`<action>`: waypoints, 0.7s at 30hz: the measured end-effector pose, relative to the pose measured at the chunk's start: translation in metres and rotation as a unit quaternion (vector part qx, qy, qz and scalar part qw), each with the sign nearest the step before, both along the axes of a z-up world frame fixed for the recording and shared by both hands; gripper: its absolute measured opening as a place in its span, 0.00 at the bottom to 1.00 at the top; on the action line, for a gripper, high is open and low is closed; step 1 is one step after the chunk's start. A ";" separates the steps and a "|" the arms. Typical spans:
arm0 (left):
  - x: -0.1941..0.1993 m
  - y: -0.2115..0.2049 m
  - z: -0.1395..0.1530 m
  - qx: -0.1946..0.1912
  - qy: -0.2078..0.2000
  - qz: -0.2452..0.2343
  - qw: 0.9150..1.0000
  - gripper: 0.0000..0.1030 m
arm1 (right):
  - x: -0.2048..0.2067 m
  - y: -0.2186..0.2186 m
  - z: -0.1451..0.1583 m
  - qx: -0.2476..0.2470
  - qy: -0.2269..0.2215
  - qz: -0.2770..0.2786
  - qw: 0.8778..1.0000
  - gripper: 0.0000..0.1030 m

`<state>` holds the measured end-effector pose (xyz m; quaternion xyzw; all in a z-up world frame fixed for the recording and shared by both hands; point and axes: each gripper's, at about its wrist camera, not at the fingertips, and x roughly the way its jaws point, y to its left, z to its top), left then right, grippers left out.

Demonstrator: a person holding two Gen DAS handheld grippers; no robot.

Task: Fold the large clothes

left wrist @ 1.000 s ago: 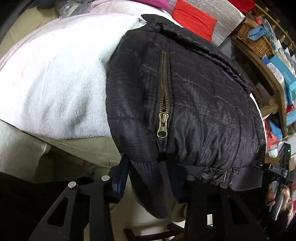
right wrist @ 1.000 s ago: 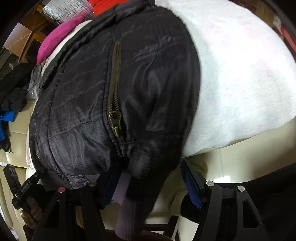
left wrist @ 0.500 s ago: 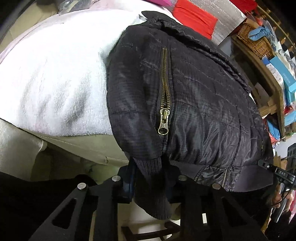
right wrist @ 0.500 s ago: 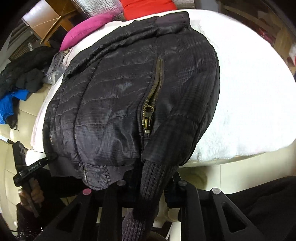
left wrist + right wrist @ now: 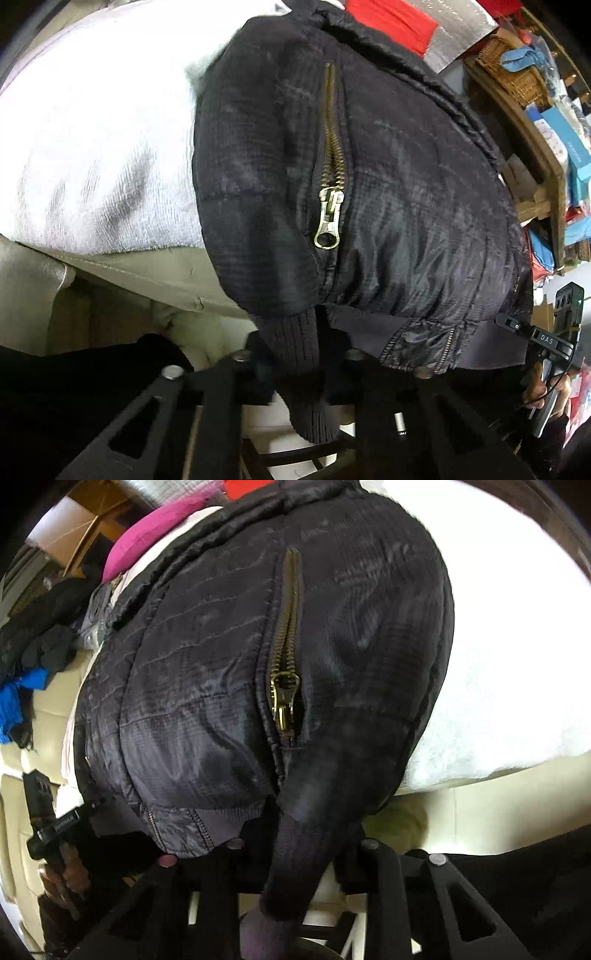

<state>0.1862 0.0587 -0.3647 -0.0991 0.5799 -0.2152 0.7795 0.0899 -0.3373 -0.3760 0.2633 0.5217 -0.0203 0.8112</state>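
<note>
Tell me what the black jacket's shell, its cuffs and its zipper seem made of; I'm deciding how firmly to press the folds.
Jacket shell: looks like thin quilted nylon or polyester, given its slight sheen, stitched lines and fine wrinkles. Cuff: matte ribbed knit with vertical ridges. Zipper: metal, seemingly brass-toned, with shiny teeth and pull. White cover beneath: fuzzy, towel-like pile.

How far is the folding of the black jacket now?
Early. The jacket lies spread on the white towel. In hand: left gripper and right gripper each have jaws shut on a sleeve cuff. Left: folding sleeves and body.
</note>
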 end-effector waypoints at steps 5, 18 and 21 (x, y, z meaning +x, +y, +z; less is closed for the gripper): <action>-0.006 0.002 0.024 -0.028 -0.025 -0.020 0.999 0.08 | -0.017 0.003 0.040 -0.010 -0.044 0.017 0.999 0.19; -0.009 0.028 0.128 -0.100 -0.123 -0.057 0.986 0.08 | -0.049 -0.018 0.134 -0.004 -0.196 0.023 0.980 0.16; 0.005 0.026 0.152 -0.112 -0.140 -0.067 0.981 0.08 | -0.043 -0.026 0.152 -0.007 -0.226 0.009 0.974 0.16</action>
